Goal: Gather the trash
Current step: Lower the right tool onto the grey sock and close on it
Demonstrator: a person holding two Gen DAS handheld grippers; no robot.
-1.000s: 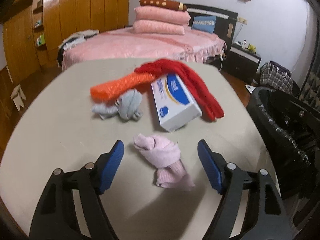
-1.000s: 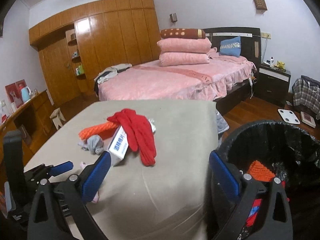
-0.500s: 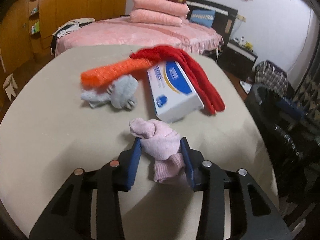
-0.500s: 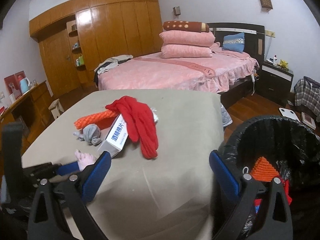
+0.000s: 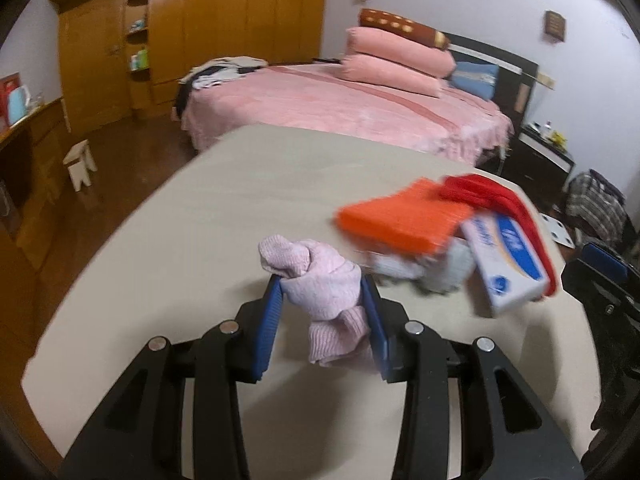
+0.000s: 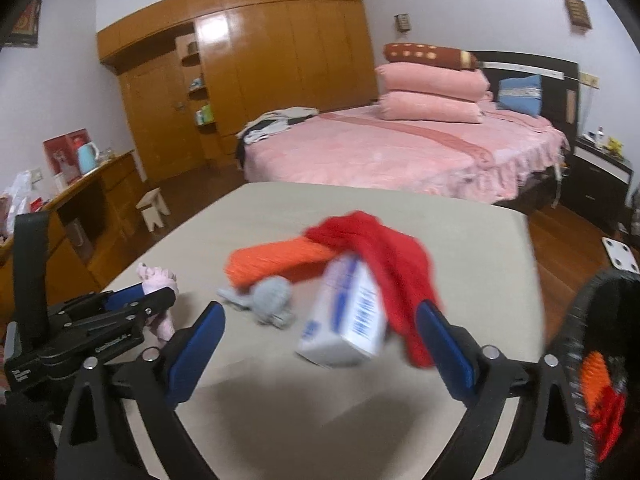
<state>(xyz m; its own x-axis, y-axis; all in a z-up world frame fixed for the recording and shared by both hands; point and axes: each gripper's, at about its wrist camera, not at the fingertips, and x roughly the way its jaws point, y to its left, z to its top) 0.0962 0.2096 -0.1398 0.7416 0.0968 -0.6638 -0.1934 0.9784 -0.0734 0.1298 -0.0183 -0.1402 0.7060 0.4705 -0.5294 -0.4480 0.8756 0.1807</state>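
My left gripper is shut on a pink rolled sock, held just above the beige table; the right wrist view shows the left gripper at the left with the pink sock in it. To the right lies a pile: an orange cloth, a red cloth, a grey sock and a white-and-blue box. My right gripper stands wide with its jaws closing. The box sits between its fingers and the pads are clear of it.
A black-lined bin stands off the table's right edge with orange and red items inside. Beyond the table are a pink bed, a small stool and a wooden desk on the left.
My left gripper shut on the pink sock, then raised it and carried it leftward away from the pile. My right gripper swung left from the bin to the pile, where the box now lies between its fingers.
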